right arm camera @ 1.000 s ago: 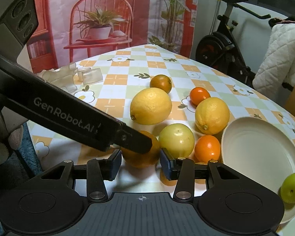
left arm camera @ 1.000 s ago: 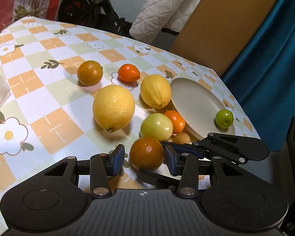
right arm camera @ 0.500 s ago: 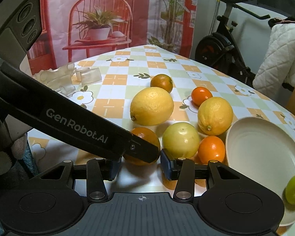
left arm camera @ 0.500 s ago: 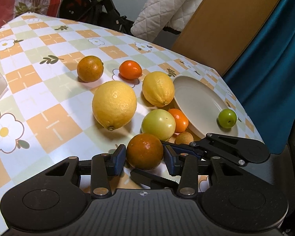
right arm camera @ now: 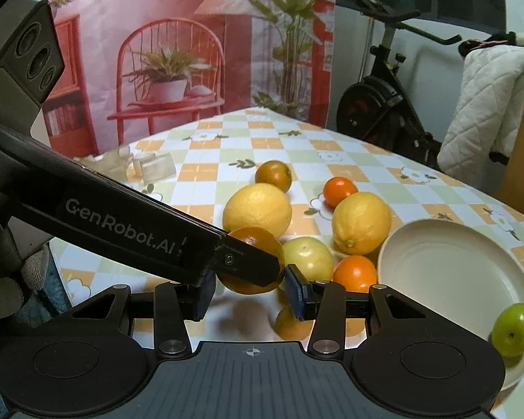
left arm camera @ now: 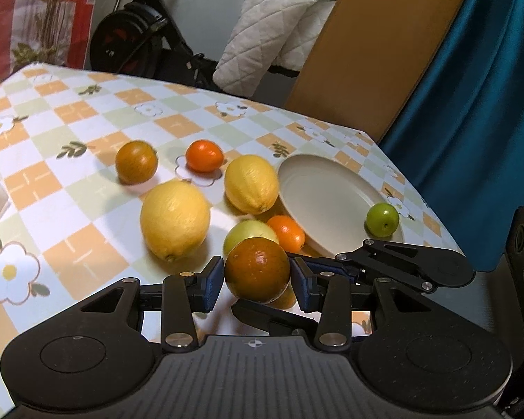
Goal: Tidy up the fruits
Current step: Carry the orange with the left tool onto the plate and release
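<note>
**Dark orange comes off the table in the left gripper**

The left gripper [left arm camera: 256, 284] is clamped on the dark orange [left arm camera: 256, 269], one blue pad on each side. A second ago its jaws stood a little wider around that fruit as it sat on the tablecloth [left arm camera: 70, 188]; they have since closed onto it and the orange has risen, so that it now covers part of the pale green fruit [left arm camera: 242, 235] behind it. In the right wrist view a shadow lies on the cloth under the lifted orange.

The right gripper [right arm camera: 249, 295] waits low at the near edge, jaws apart and on nothing. A small brownish fruit [right arm camera: 290, 324] lies on the cloth just below its right pad.

From the held orange, the plate [left arm camera: 318, 192] lies at about 1 o'clock and carries only the green fruit [left arm camera: 383, 219] near its right rim. The large lemon [left arm camera: 174, 219] is at 10 o'clock, the second lemon [left arm camera: 250, 183] at 12, with a small orange [left arm camera: 285, 232] between it and the plate. Farther off, a second dark orange [left arm camera: 135, 161] and a bright mandarin [left arm camera: 204, 155] sit at 11.

The pick looks done. The likely next step is carrying the orange over the small orange to the plate, which has plenty of bare room.
</note>
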Available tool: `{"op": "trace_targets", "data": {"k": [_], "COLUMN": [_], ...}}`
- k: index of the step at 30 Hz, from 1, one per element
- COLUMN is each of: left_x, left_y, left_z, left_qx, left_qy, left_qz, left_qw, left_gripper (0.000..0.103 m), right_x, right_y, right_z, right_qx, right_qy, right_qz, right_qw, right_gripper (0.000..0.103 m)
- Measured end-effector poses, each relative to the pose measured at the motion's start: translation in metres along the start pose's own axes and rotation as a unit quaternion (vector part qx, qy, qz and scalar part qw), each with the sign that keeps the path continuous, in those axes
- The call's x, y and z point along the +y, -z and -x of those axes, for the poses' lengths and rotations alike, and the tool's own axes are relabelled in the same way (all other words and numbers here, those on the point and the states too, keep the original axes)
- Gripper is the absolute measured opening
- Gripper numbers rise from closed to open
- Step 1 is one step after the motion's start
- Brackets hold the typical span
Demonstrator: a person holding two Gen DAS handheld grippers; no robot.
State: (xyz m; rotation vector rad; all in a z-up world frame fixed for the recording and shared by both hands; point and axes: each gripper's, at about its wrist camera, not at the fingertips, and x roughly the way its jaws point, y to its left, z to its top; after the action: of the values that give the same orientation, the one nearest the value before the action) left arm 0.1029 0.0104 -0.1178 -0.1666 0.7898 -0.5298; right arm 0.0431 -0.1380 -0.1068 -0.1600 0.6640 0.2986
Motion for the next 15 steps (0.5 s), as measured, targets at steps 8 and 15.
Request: {"op": "trace_targets", "data": {"k": [8,15], "left_x": [-0.022,-0.044], "left_y": [-0.016,-0.029], "left_z": [-0.008,-0.022], "left_qx": [0.002,0.008], "left_qy": [-0.003,-0.004], "left_qz": [-0.036,-0.067], "left_qw": [0.9994,0.9977], "left_gripper": [0.044,0.044], "right_x": [-0.019,-0.040], "right_y": [-0.001,0.001], "right_z": [0.009,0.016], "right_qx": [-0.025,-0.042], "right_qy": [0.016,0.033], "right_qz": [-0.032,-0.066], "right_qw": [0.999,0.996], "right_gripper": [0.040,0.040]}}
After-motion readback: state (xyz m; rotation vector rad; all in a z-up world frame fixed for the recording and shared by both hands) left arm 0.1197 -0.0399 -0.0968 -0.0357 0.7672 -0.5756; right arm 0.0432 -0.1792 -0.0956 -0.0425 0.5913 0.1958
